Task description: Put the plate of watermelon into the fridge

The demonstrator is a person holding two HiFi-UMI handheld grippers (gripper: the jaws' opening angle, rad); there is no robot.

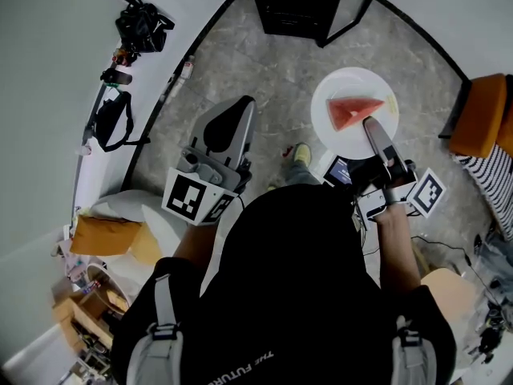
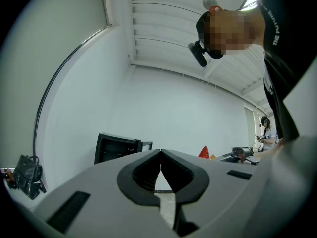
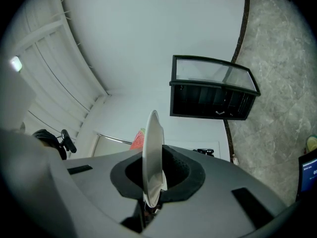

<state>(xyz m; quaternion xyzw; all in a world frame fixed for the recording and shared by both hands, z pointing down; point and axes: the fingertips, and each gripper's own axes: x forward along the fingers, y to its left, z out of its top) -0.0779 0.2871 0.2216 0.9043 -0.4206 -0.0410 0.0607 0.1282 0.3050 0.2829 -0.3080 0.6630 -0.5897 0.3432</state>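
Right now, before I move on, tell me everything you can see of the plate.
The plate is round, white, smooth and shallow, with a thin rim; it looks like ceramic or melamine. It is held about level in the air over the grey floor, pinched at its near edge by the right gripper, whose jaws are closed on the rim. A red wedge of watermelon lies on it, with a small pale piece beside it. Nothing else touches the plate.
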